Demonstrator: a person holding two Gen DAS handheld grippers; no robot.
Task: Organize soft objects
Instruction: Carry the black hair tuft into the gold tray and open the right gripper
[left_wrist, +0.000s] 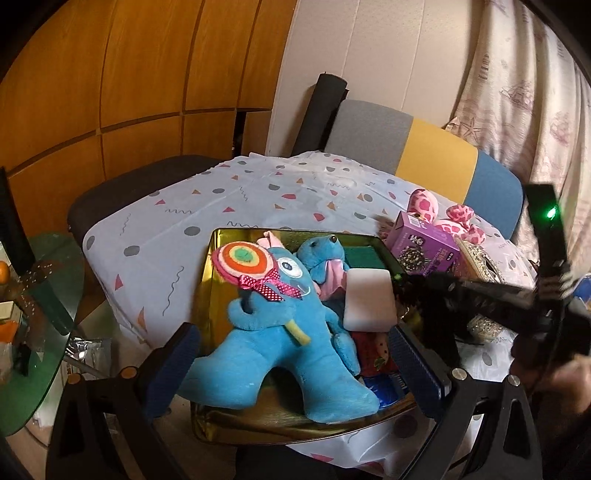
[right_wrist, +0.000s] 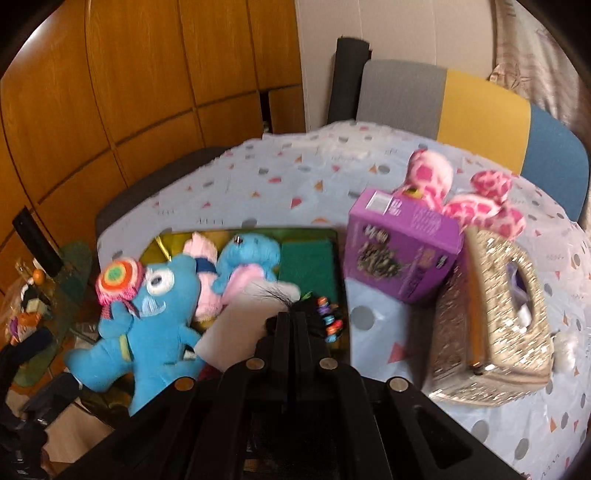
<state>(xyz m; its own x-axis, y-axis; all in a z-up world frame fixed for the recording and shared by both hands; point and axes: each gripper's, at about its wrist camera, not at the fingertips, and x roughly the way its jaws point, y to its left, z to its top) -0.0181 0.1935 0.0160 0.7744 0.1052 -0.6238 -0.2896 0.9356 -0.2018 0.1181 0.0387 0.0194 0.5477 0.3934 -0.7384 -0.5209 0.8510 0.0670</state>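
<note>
Gold tin (left_wrist: 221, 236) at the table's left edge already holds the blue plush (left_wrist: 280, 347). Right gripper (right_wrist: 291, 314) is clenched on a black feathered toy (right_wrist: 325, 314) over the tin's right rim; next, lower and release. Left gripper (left_wrist: 291, 365) is spread, empty.

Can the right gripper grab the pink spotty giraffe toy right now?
Probably not yet. The right gripper is shut on a black tassel with colourful beads, so it is busy. The pink giraffe toy also lies behind the purple box and the glittery tissue box, which crowd the way.
</note>
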